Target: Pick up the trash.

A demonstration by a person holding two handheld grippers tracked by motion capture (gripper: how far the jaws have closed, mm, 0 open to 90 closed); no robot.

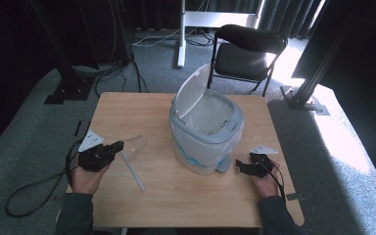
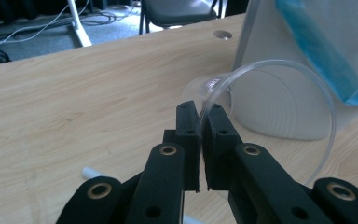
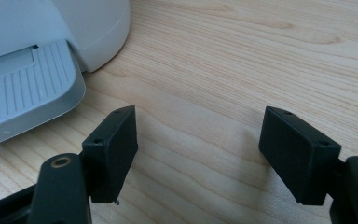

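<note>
Nearest the lens, in the left gripper view, the jaws of your left gripper [image 2: 200,126] stand all but closed, pinching the rim of a clear plastic cup [image 2: 279,100] between them; the cup lies on its side with its open mouth turned toward you. In the high view the same left gripper [image 1: 115,147] sits over the left part of the wooden bench [image 1: 127,110], the cup [image 1: 136,145] projecting from its tip toward a white pedal bin [image 1: 205,129]. A white straw [image 1: 133,171] lies flat on the bench just beside the gripper, on the bin's side. The bin stands near the bench's middle, its lid [image 1: 192,91] raised and a bag lining its mouth. Your right gripper [image 1: 242,166] rests low at the right, just beside the bin's foot pedal [image 3: 25,88]; its jaws stand wide apart over bare wood and hold nothing.
</note>
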